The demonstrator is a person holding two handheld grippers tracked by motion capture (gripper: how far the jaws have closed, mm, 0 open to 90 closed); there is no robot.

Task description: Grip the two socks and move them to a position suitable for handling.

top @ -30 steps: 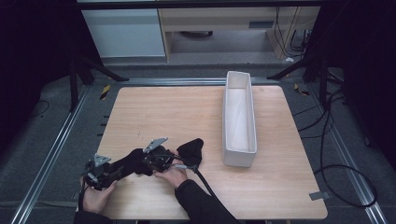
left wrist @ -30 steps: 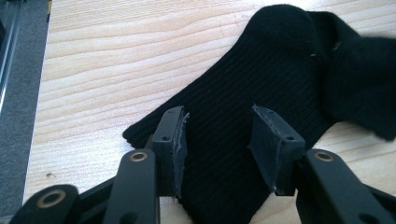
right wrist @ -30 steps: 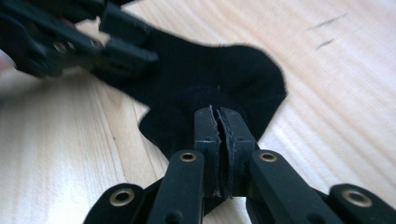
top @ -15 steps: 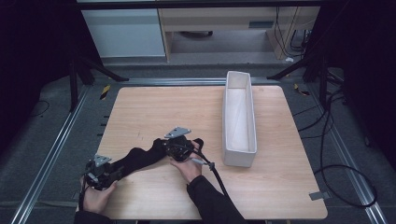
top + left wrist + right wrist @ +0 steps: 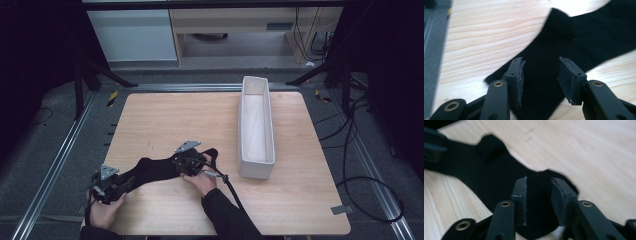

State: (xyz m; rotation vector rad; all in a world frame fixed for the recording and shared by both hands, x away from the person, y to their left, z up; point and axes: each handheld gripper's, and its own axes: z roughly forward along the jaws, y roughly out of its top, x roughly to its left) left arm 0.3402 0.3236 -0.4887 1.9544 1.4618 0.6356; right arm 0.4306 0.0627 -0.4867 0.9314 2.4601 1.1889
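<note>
**Right gripper slid toward bin, jaws just opened over the black cloth**

Since 1 s ago the right gripper (image 5: 192, 161) has shifted across the table (image 5: 165, 115), away from the left gripper (image 5: 111, 184) & toward the white bin (image 5: 256, 125); the black cloth (image 5: 150, 170), bunched between the two hands then, now lies stretched out in a long strip btw. them. Left gripper sits at the same near-left spot as before.

Right gripper: jaws have just been opening, now partly apart. In the right gripper view the cloth (image 5: 489, 170) lies flat on the wood under & between the pads (image 5: 522, 192); they don't press on it, a gap shows each side.

Left gripper: jaws about half apart, unchanged. In the left gripper view the cloth (image 5: 574, 37) runs beneath both pads (image 5: 517, 75), ribbed weave visible btw. them; whether they pinch a fold can't be told, looks loose.

Cloth position: near-left part of the table, one end at the left gripper by the front edge, other end at the right gripper near table middle, just short of the bin's near end, not touching it. Bin stands lengthwise on the right half, well apart from the left gripper.
</note>
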